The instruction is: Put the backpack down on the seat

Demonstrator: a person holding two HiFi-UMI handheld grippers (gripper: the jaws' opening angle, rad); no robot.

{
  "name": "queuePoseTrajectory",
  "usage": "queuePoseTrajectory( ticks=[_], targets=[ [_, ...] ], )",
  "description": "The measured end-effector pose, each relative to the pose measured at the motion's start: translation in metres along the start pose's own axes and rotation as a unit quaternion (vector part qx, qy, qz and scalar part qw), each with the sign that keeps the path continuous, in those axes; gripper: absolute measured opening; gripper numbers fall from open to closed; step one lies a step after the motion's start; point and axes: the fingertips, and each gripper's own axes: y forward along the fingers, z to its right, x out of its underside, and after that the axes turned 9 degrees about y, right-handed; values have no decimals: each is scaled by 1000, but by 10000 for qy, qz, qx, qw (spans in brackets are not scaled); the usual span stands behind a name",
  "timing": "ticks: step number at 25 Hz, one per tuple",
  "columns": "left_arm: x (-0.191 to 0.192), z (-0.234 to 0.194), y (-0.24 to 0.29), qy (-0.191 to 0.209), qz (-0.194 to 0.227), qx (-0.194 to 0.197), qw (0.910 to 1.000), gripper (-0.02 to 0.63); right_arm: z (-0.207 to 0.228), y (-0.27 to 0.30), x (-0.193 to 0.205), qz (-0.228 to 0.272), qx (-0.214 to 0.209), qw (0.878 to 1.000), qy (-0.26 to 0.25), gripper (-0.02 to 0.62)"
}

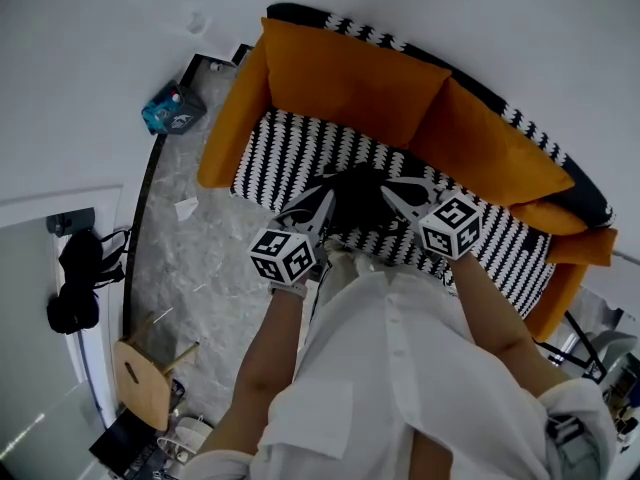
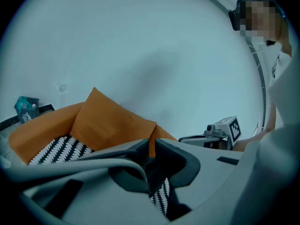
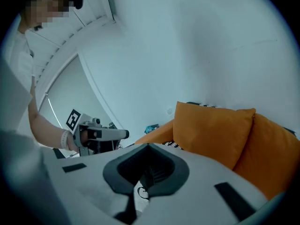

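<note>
A black backpack (image 1: 356, 198) hangs between my two grippers, just over the black-and-white patterned seat (image 1: 280, 153) of an orange sofa (image 1: 350, 78). My left gripper (image 1: 322, 208) is shut on dark fabric of the backpack (image 2: 158, 184) at its left side. The right gripper (image 1: 398, 200) is shut at the bag's right side, and a black strap (image 3: 127, 209) hangs below its closed jaws. In the left gripper view (image 2: 151, 145) the orange cushions (image 2: 110, 121) lie straight ahead. The right gripper view (image 3: 148, 146) shows the left gripper (image 3: 96, 136) beside it. I cannot tell whether the bag touches the seat.
Orange back cushions (image 1: 480, 148) line the rear of the sofa against a white wall. On the marble floor (image 1: 185, 268) to the left lie a blue pack (image 1: 172, 108) and a paper scrap (image 1: 186, 208). A wooden stool (image 1: 140, 373) and a black bag (image 1: 78, 278) are at the lower left.
</note>
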Motion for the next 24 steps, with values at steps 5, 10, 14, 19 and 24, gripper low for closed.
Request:
queuePoseTrajectory(
  ticks=[5, 10, 14, 19, 24],
  targets=[
    [4, 5, 1, -24, -22, 2, 10000, 60, 0, -4, 2, 4, 2, 10000, -25, 18],
    [7, 9, -3, -28, -20, -9, 10000, 60, 0, -9, 4, 26, 40, 10000, -71, 18],
    [8, 9, -5, -33, -1, -38, 10000, 60, 1, -12, 4, 63, 83, 9999, -59, 18],
    [9, 11, -8, -48, 15, -56, 10000, 60, 0, -15, 6, 59, 127, 9999, -72, 18],
    [13, 16, -13, -71, 10, -62, 10000, 60, -1, -20, 13, 9, 163, 9998, -75, 18]
  ],
)
